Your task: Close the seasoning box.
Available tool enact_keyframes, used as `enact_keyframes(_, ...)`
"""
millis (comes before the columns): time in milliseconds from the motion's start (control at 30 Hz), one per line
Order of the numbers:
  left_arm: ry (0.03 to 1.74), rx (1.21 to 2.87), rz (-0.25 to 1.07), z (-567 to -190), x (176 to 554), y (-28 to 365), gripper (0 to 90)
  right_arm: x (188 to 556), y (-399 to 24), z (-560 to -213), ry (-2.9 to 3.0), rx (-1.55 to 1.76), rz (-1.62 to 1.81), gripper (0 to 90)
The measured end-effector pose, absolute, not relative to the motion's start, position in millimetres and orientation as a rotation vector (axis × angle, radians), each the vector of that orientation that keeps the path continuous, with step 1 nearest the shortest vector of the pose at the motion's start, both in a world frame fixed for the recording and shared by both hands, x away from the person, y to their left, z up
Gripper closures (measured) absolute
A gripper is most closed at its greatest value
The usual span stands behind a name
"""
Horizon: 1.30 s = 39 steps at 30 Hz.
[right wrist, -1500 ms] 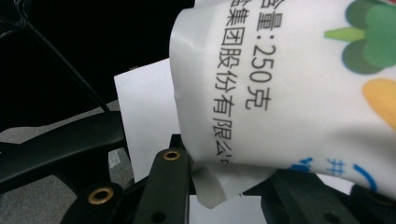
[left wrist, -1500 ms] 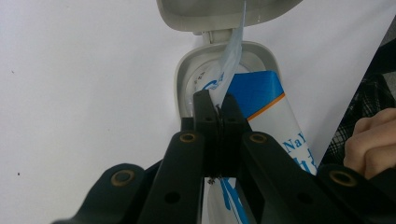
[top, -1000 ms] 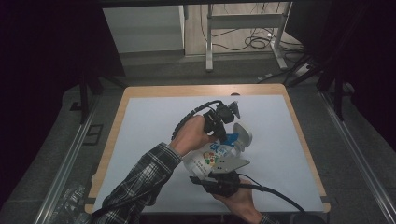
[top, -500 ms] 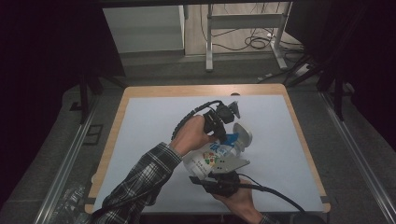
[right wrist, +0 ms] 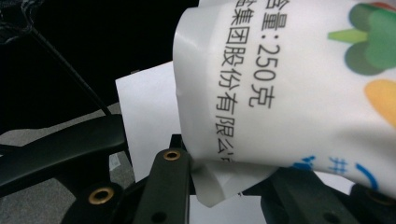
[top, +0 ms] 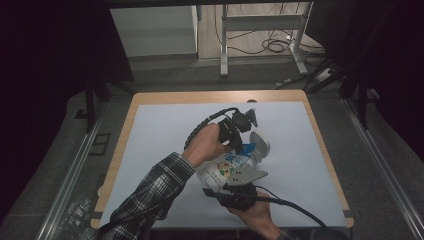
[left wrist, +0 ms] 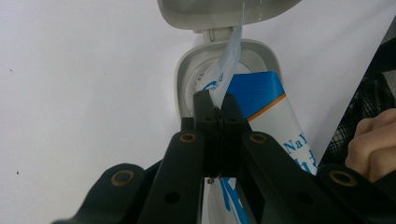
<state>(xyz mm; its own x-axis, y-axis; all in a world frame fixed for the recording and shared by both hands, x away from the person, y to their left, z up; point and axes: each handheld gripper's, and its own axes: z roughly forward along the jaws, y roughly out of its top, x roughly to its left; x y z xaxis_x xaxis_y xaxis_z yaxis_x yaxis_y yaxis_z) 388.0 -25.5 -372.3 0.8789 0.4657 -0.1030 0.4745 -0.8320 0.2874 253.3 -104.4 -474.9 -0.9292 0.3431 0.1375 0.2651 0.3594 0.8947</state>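
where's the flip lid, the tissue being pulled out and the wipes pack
flip lid (left wrist: pixel 224 11): left gripper view, on the underside of the open cap.
tissue (left wrist: pixel 232 60): left gripper view, on the strip rising above the shut jaws.
wipes pack (right wrist: pixel 299 84): right gripper view, on the printed white wrapper.

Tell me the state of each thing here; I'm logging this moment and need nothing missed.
Pack: lying on the table, its end in the right gripper.
Lid: flipped open.
Wipe: partly pulled out of the opening, pinched.
Left gripper: shut on the wipe.
Right gripper: shut on the pack.
Table: covered by a white sheet.
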Motion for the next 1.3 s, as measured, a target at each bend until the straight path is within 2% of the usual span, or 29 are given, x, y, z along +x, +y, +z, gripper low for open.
enact_keyframes(1300,0.704,2.771,-0.055,-373.0,391.3,-28.9,89.9,254.2,-105.7,-471.7,2.514,0.55,1.649,76.5)
